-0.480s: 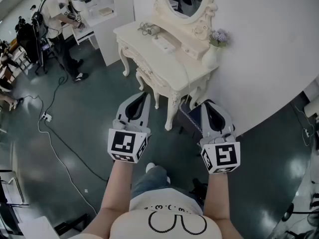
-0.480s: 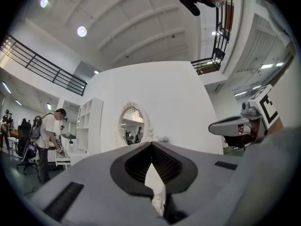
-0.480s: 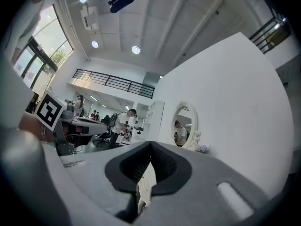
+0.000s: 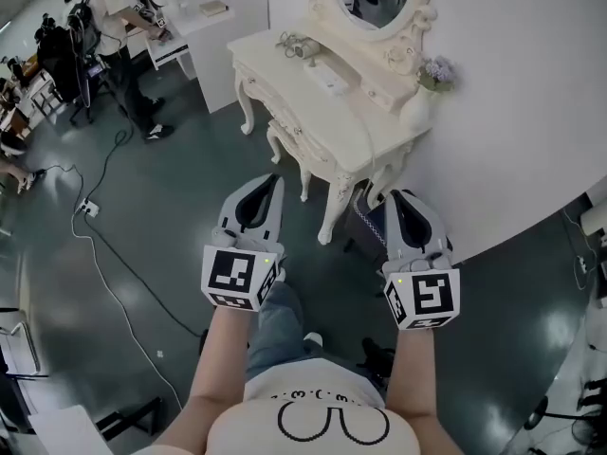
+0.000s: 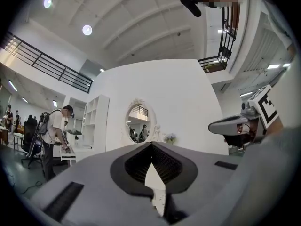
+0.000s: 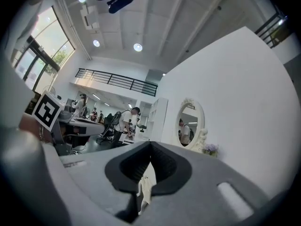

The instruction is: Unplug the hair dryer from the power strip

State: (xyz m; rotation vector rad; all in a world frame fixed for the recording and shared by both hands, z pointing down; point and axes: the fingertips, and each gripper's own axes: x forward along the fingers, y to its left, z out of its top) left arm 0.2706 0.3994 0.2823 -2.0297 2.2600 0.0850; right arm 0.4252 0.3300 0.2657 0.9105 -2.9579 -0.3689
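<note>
Approach step: my left gripper (image 4: 266, 188) and right gripper (image 4: 398, 203) are closed on nothing, next reach the vanity table (image 4: 365, 129) and what looks like the power strip (image 4: 328, 80).

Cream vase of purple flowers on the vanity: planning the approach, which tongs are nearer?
Right. In the head view the right tongs sit just below the cream vase; the left tongs are farther left.

The hair dryer (image 4: 296, 44), a small pale-and-dark shape, lies flat near the far-left corner of the cream worktop (image 4: 365, 131). The power strip (image 4: 331, 79), a white oblong block, lies flat just beside it, nearer the worktop's middle. At this size, any plug in it cannot be made out.
</note>
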